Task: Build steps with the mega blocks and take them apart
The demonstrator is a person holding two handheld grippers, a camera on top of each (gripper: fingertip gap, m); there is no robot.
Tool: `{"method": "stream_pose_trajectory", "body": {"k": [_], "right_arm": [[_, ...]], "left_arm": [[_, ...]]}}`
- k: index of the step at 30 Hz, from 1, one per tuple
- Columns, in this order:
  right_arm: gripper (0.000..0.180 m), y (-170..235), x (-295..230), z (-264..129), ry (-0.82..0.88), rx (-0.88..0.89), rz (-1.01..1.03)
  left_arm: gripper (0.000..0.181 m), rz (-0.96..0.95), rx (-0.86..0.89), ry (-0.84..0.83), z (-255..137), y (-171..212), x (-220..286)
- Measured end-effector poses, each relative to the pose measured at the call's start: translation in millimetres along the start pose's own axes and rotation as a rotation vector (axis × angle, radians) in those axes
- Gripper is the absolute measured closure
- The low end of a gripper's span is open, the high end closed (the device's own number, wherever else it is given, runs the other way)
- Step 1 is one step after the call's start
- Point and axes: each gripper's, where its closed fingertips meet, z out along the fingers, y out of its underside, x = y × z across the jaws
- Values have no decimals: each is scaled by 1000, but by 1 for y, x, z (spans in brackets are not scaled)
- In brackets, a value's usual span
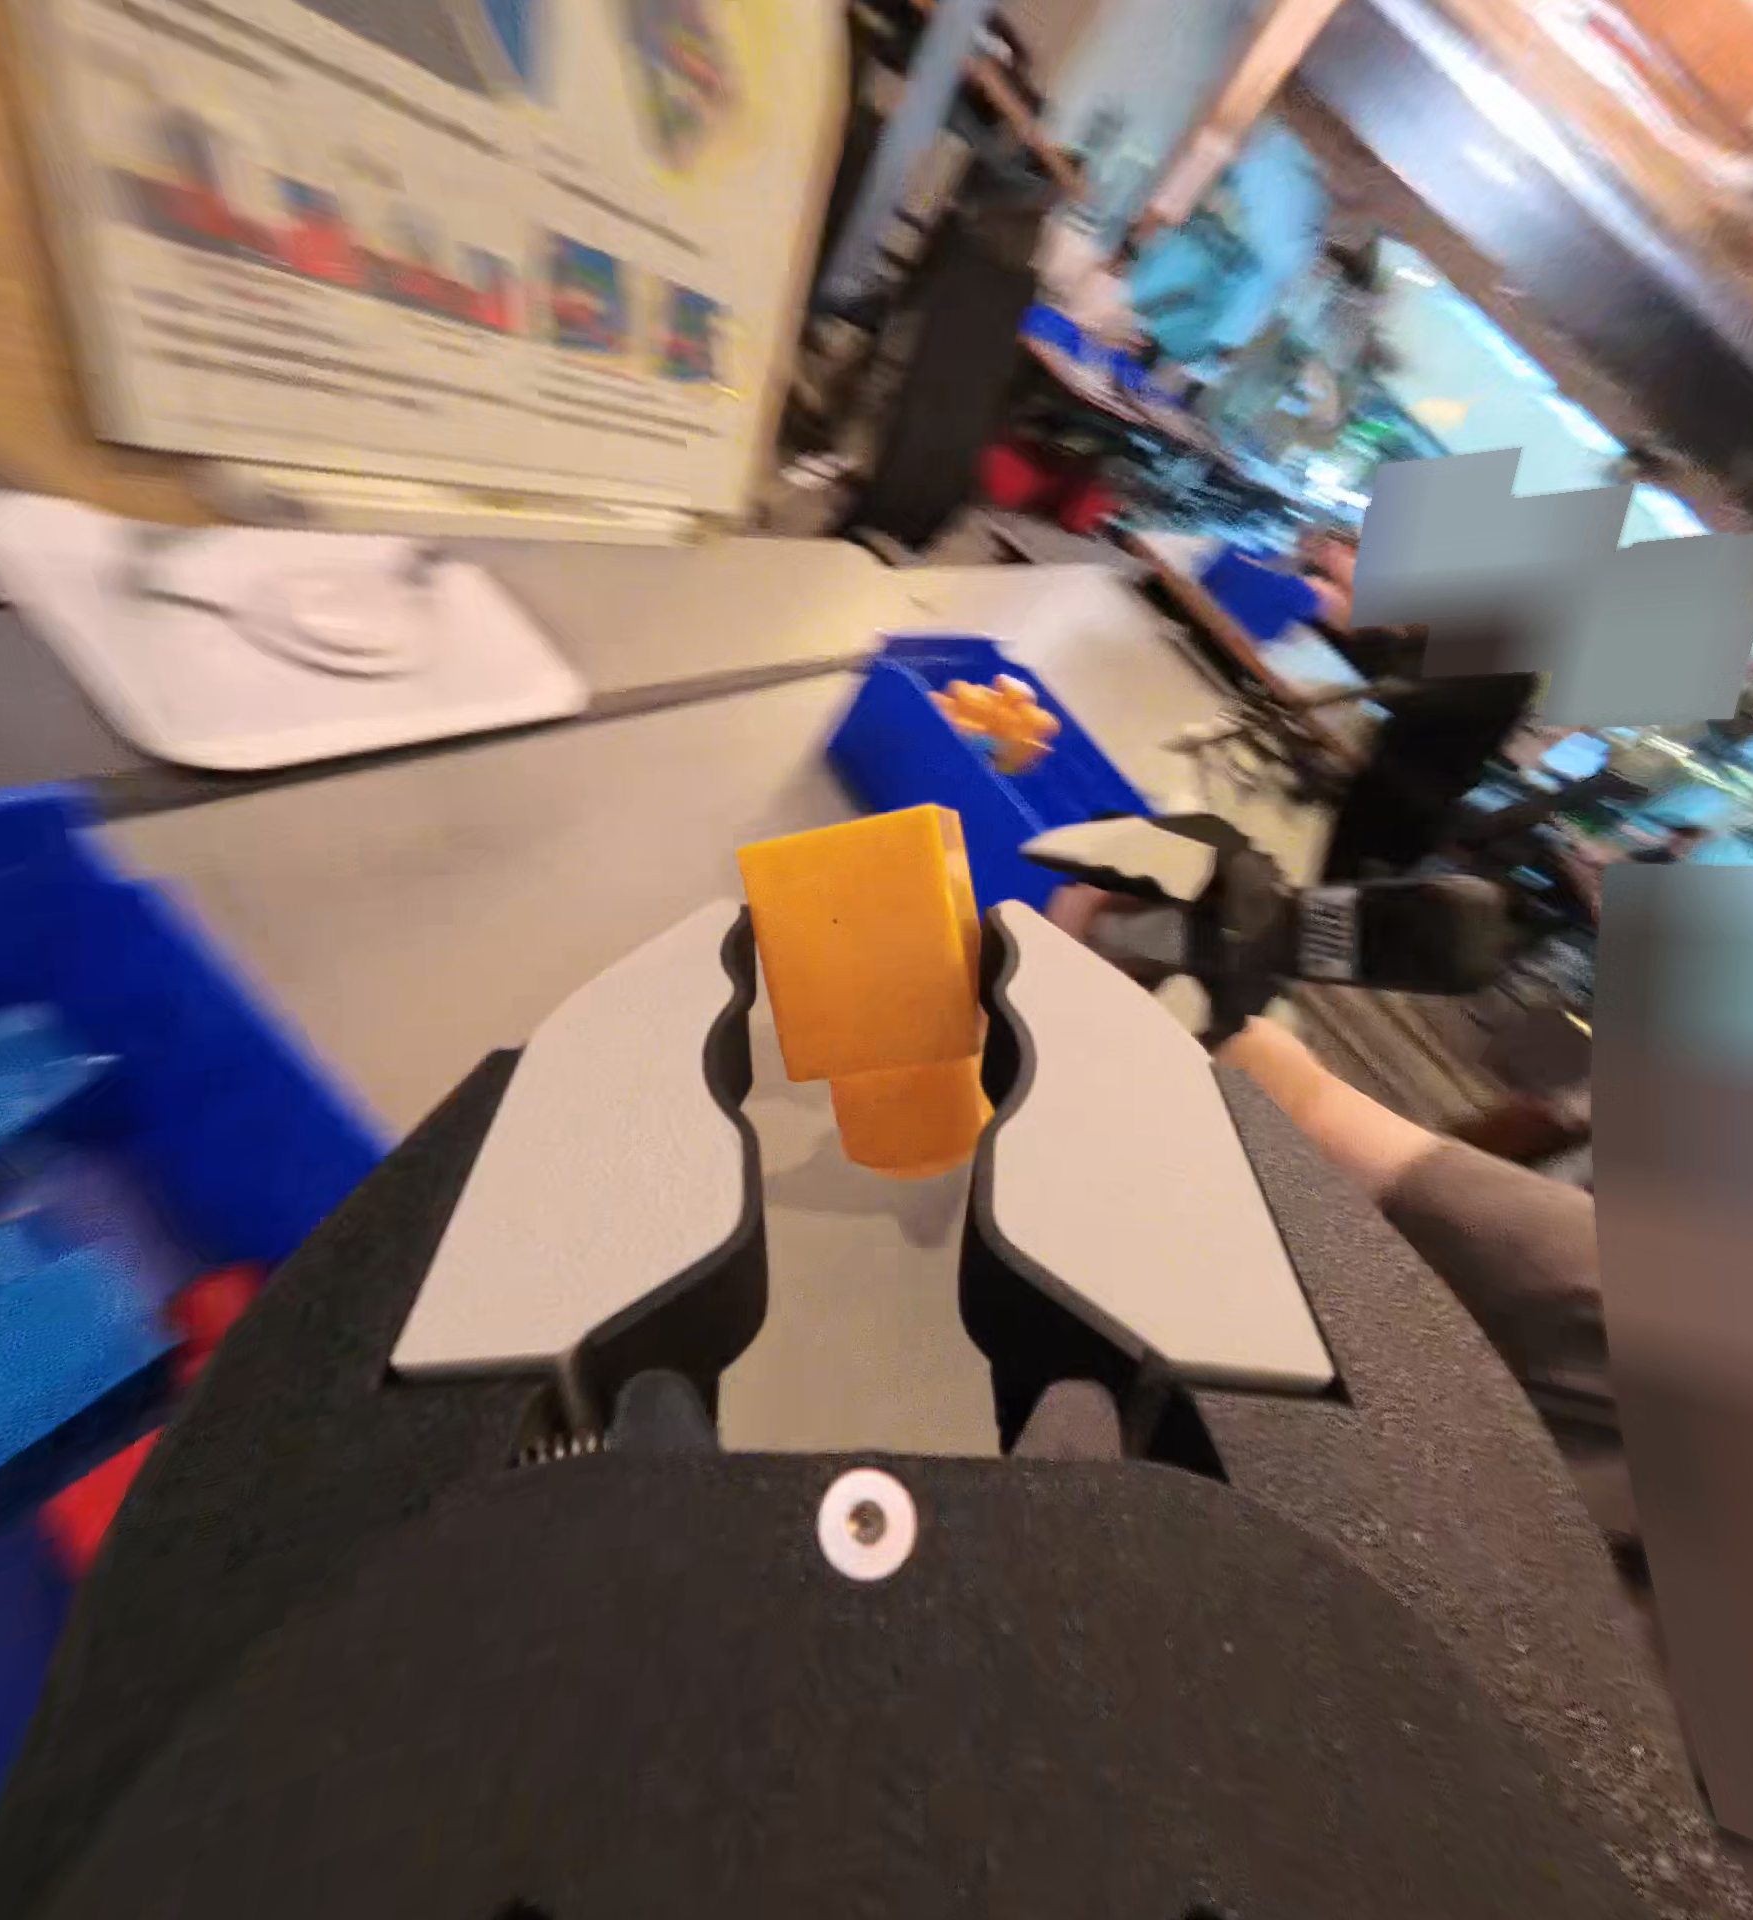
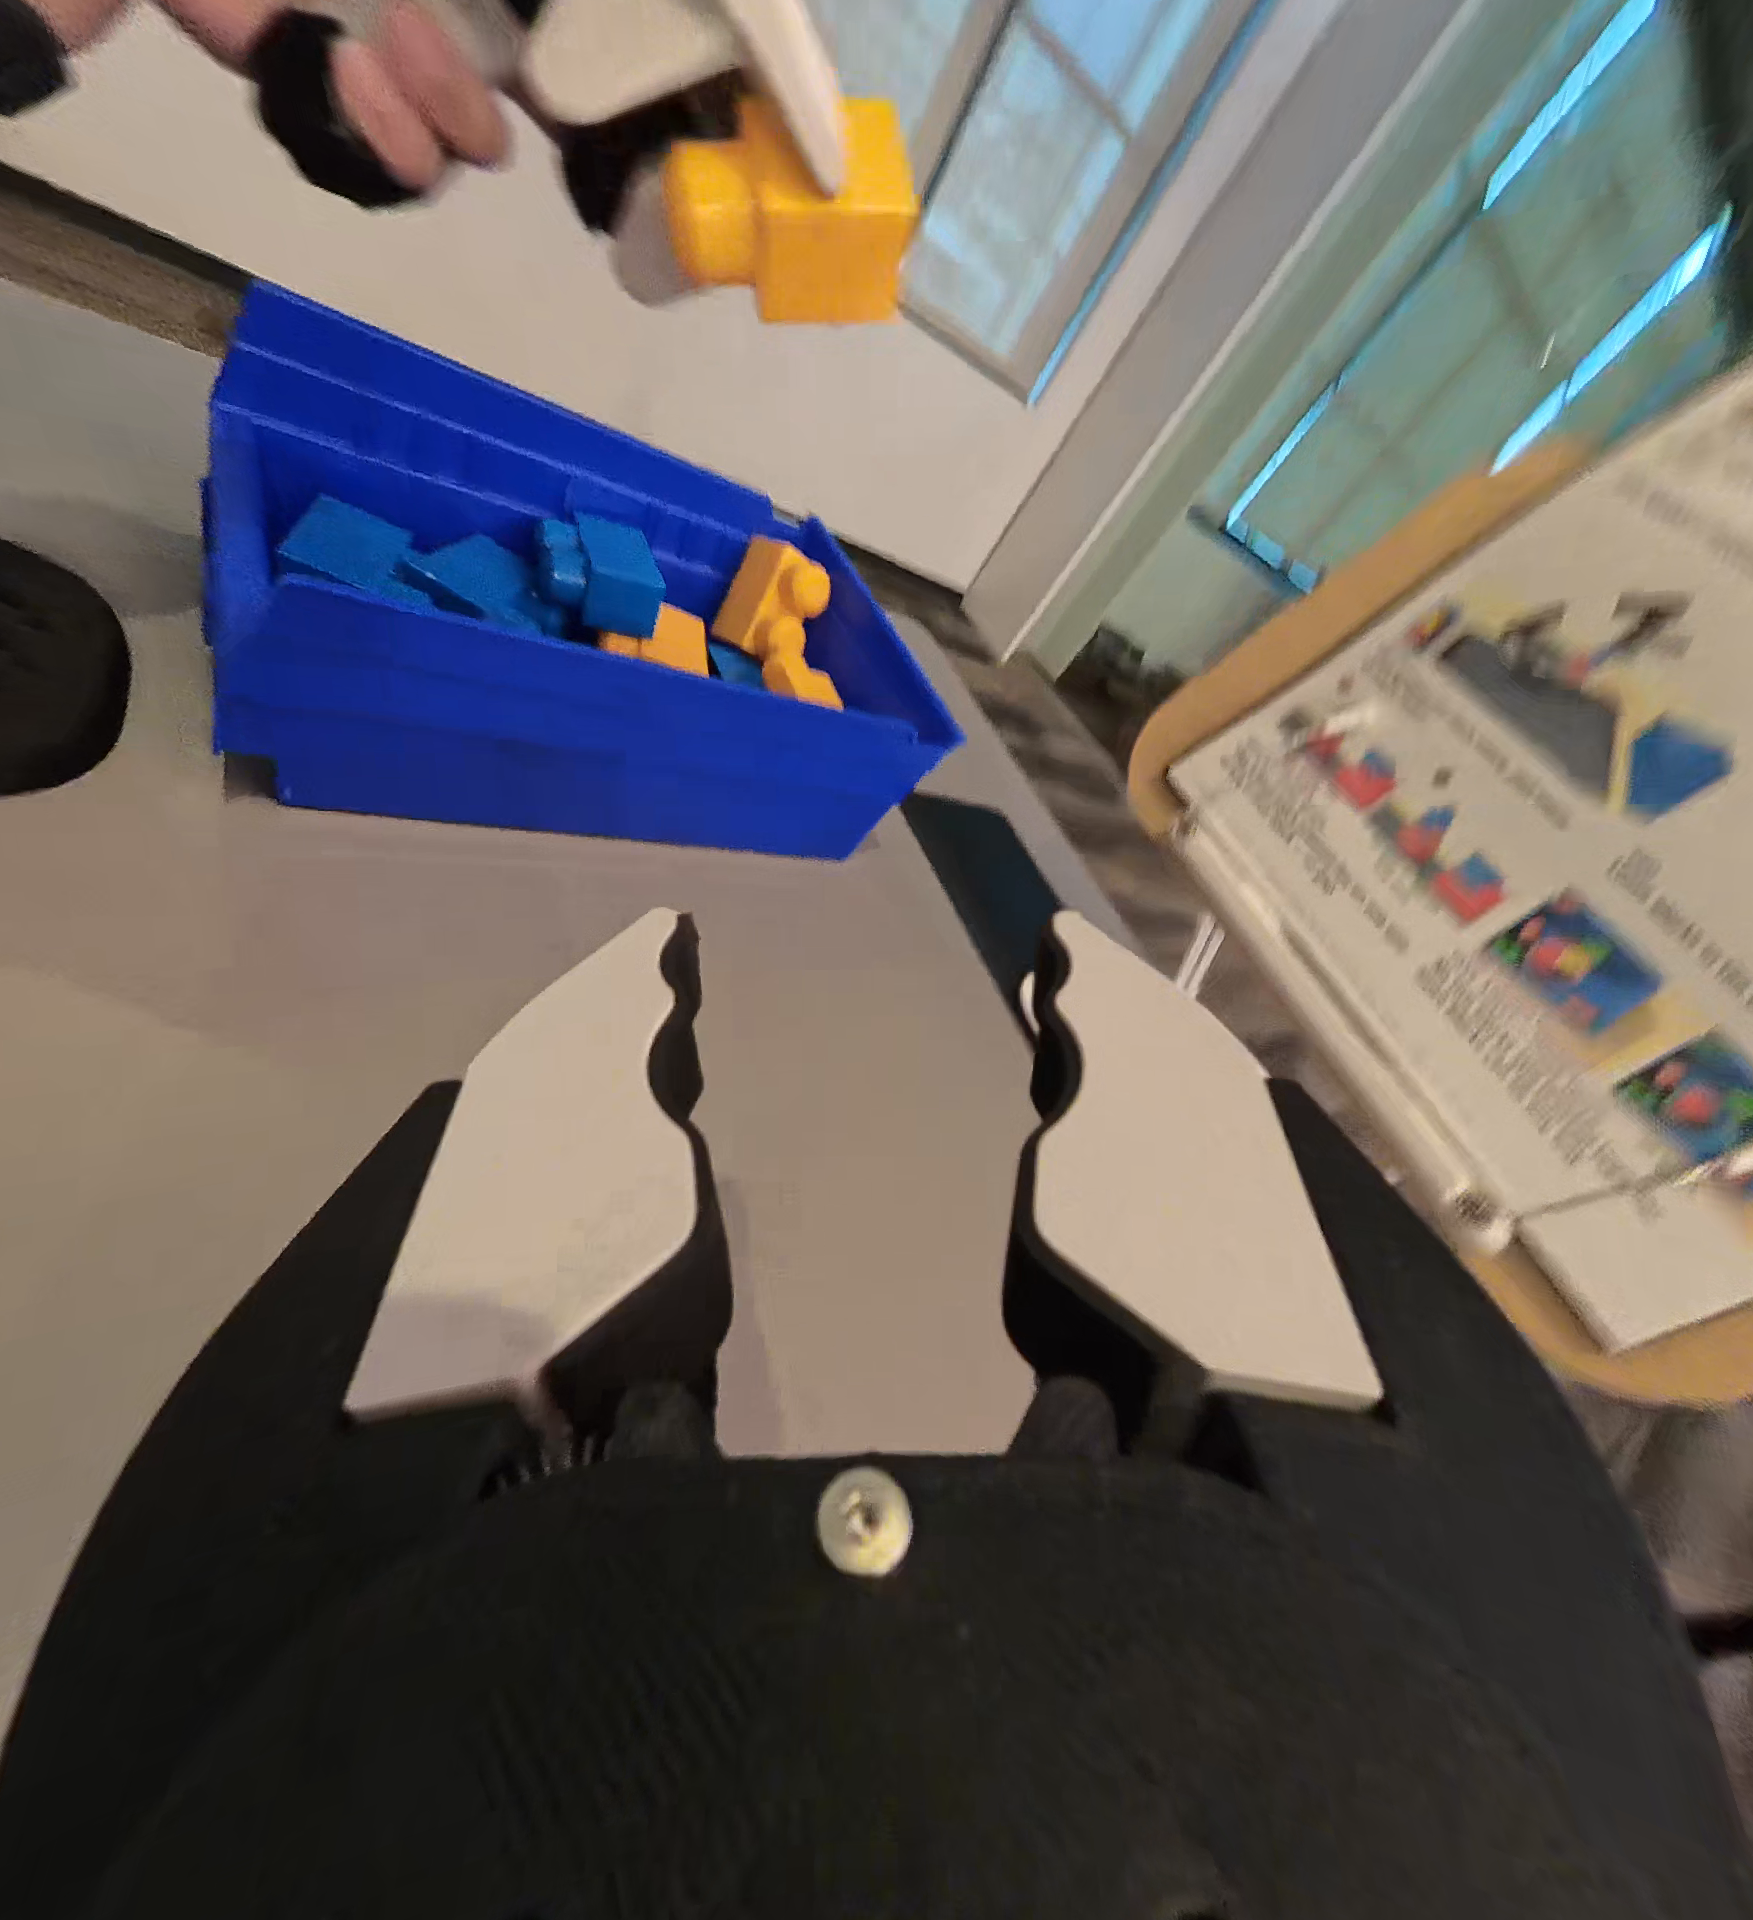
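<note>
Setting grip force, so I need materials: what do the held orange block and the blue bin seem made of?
Orange block: looks like hard moulded plastic, smooth with a slight sheen and crisp edges. Blue bin: likely rigid plastic too, glossy, uniform colour, with moulded ribs along its wall. The left claw grips the block.

Orange block (image 1: 867, 971), blue bin (image 2: 560, 717), grey-and-black left claw (image 1: 864, 935).
</note>
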Motion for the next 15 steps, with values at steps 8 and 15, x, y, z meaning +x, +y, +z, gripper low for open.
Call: {"method": "stream_pose_trajectory", "body": {"k": [8,15], "right_arm": [[117,-38,-27,-20,123,105,-519],[108,-39,-10,-23,193,107,-457]], "left_arm": [[140,-192,-179,386,91,43,53],[140,-289,-157,447,126,54,66]]}}
